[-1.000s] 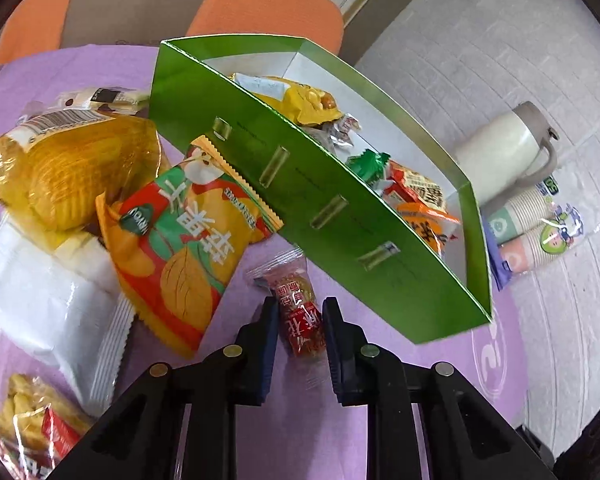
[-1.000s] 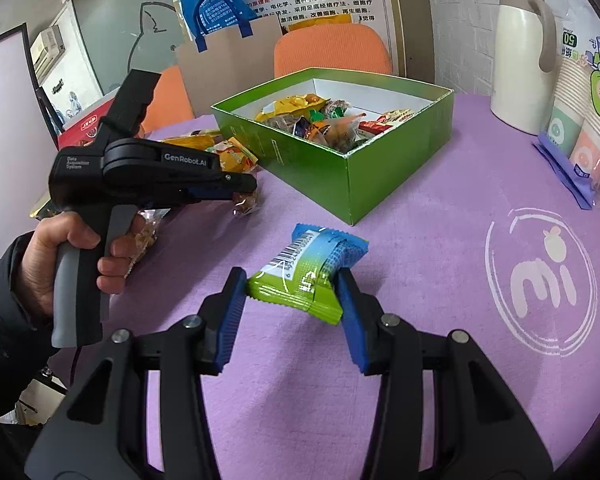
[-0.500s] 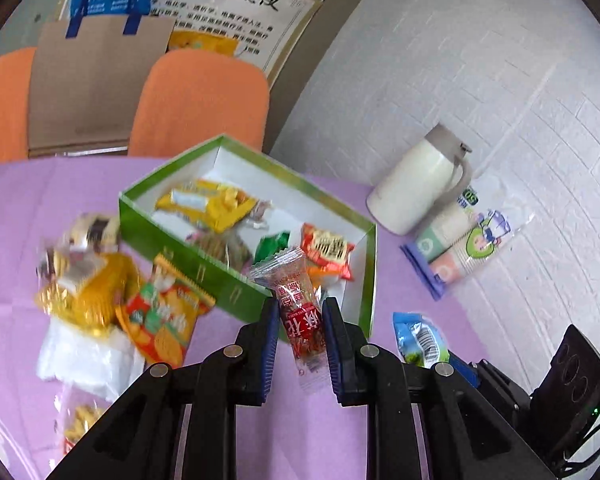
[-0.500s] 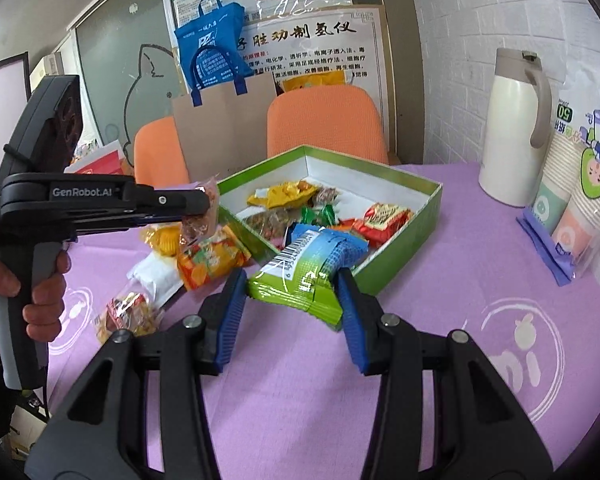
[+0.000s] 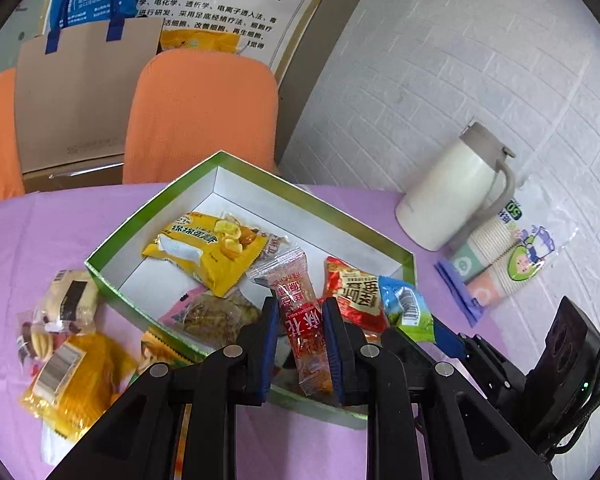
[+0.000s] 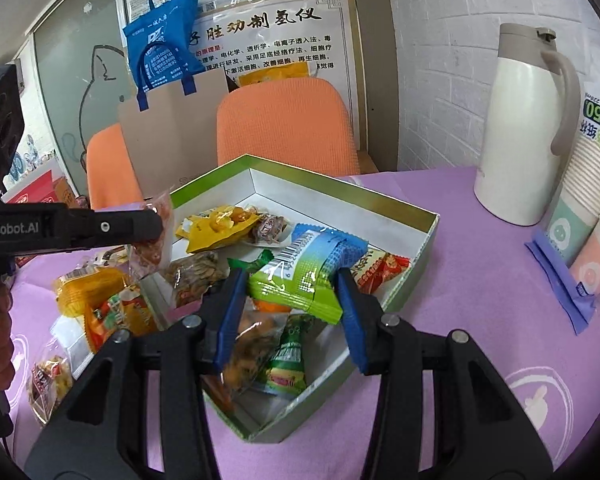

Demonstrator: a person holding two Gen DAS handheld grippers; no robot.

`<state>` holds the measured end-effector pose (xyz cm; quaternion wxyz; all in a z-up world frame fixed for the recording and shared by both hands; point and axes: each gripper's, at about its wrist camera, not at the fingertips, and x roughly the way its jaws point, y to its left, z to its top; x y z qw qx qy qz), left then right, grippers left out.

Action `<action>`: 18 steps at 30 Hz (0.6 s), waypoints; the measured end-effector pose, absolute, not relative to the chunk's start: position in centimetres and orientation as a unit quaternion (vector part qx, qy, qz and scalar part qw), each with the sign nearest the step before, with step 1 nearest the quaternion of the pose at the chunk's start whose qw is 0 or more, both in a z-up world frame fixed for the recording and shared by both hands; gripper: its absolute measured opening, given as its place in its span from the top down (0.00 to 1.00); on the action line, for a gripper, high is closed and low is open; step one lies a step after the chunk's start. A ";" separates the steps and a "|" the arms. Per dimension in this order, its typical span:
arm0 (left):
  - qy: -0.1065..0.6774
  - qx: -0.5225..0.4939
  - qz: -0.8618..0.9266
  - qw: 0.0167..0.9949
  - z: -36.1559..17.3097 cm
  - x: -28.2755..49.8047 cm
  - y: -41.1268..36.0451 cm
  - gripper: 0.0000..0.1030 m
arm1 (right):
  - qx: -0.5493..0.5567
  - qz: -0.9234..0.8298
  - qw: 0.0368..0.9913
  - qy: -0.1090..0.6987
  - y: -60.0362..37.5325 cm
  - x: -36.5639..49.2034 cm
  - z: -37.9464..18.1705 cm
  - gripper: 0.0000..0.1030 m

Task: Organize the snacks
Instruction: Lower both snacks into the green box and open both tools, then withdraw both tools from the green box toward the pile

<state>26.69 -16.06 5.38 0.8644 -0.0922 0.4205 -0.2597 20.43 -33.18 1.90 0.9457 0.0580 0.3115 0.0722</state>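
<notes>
Crinkly foil packets point(image 6: 304, 276) over cardboard box point(image 6: 424, 240)

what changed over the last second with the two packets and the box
Both packets were carried from low over the purple table up over the green box. The left hand-held gripper brought the red snack packet from beside the box; the right hand-held gripper brought the green-and-blue packet. Neither was released. The box, thermos and loose snacks stayed put.

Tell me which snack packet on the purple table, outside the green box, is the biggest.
The bulging yellow transparent bag with a barcode label, left of the green cardboard box; the packets around it are visibly smaller.
</notes>
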 end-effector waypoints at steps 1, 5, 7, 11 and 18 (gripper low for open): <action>0.422 -0.092 -0.264 0.863 5.0 27.1 -16.2 0.78 | 0.059 0.079 0.945 0.313 -33.1 21.1 1.6 0.54; 0.421 -0.086 -0.273 0.861 4.2 27.5 -15.9 0.46 | 0.035 0.082 0.942 0.324 -32.7 21.9 0.8 0.17; 0.399 -0.094 -0.254 0.876 4.3 26.8 -14.9 0.14 | 0.025 0.069 0.954 0.292 -33.0 20.4 1.2 0.12; 0.386 -0.102 -0.238 0.886 4.8 26.4 -13.6 0.10 | 0.037 0.070 0.957 0.278 -33.8 18.5 1.8 0.03; 0.377 -0.101 -0.242 0.888 6.8 23.6 -11.7 0.10 | 0.073 0.085 0.952 0.286 -33.7 16.3 4.0 0.03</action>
